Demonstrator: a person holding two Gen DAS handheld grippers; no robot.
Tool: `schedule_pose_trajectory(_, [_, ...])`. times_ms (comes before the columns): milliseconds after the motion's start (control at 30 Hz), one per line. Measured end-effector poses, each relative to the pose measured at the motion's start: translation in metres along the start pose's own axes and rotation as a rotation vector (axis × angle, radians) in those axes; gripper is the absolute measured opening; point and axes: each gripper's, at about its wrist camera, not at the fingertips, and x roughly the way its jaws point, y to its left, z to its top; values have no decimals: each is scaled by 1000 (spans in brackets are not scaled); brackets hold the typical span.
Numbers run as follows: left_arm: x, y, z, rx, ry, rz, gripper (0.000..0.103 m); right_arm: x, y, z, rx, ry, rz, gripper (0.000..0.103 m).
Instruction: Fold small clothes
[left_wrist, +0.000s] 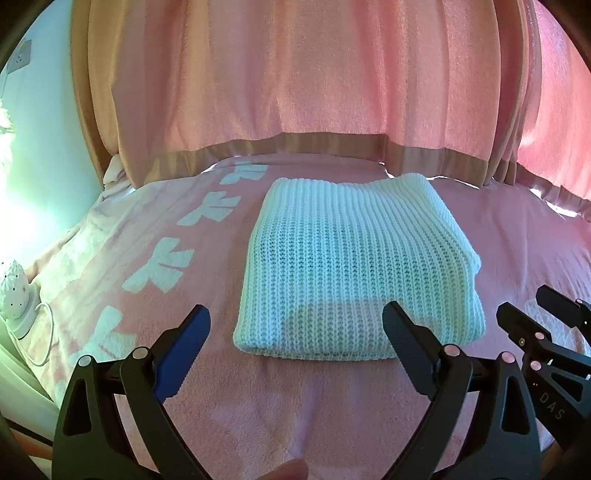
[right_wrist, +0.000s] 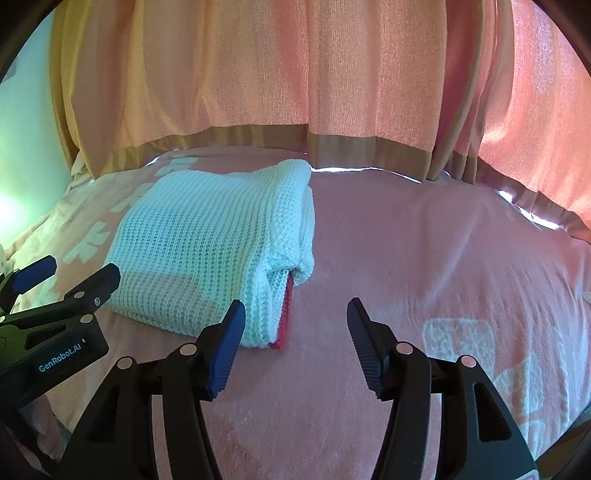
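Both grippers, left (left_wrist: 297, 338) and right (right_wrist: 295, 332), hover jaws released before the folded sweater (left_wrist: 354, 266); curtain (left_wrist: 295, 92) behind

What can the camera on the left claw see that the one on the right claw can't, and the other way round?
Only the left view shows a white dotted lamp-like ornament with its cord at the bed's left edge, and a wall socket.

Only the right view shows a red knitted edge peeking from under the folded garment, and a "GenRobot.AI" label on the left claw.

Both show the folded white chunky-knit sweater on the pink fleece blanket, pink curtains, and both claws open, the right claw empty.
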Motion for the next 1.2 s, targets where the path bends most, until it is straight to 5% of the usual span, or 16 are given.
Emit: schedule_pose_trajectory(1200, [1,0,0,9,-3,-2,92,0,2,-1,-2,1,1,56])
